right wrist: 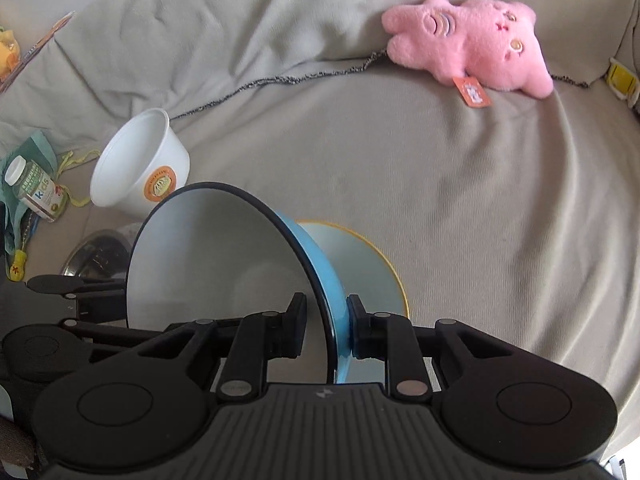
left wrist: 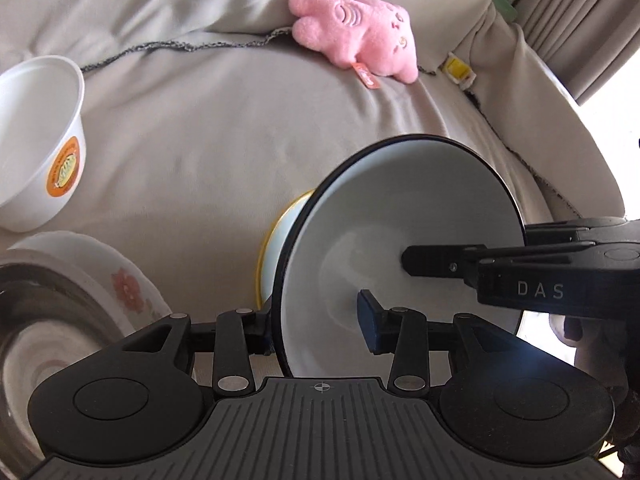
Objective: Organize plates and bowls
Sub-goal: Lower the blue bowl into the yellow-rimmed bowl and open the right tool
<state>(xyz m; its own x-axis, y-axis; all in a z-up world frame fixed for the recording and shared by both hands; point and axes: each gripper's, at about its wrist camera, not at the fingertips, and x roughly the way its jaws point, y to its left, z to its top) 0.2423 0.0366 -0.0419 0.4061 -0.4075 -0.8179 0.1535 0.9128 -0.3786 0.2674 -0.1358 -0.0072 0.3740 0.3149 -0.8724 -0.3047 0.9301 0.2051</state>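
A blue bowl with a black rim and pale inside (left wrist: 400,240) (right wrist: 224,264) is held on edge above a yellow-rimmed pale plate (left wrist: 276,248) (right wrist: 360,268) lying on the sofa. My left gripper (left wrist: 320,320) straddles the bowl's rim with its jaws apart; the right pad is clear of the wall. My right gripper (right wrist: 326,324) also straddles the rim; its right pad touches the blue outside and its left finger stands off the inside. A white plastic bowl with an orange label (left wrist: 36,152) (right wrist: 140,164) lies tilted to the left.
A floral bowl (left wrist: 100,276) with a steel bowl (left wrist: 36,340) (right wrist: 96,256) sits at the left. A pink plush toy (left wrist: 356,36) (right wrist: 476,44) lies at the sofa's back. A vitamin bottle (right wrist: 36,190) and clutter lie at the far left.
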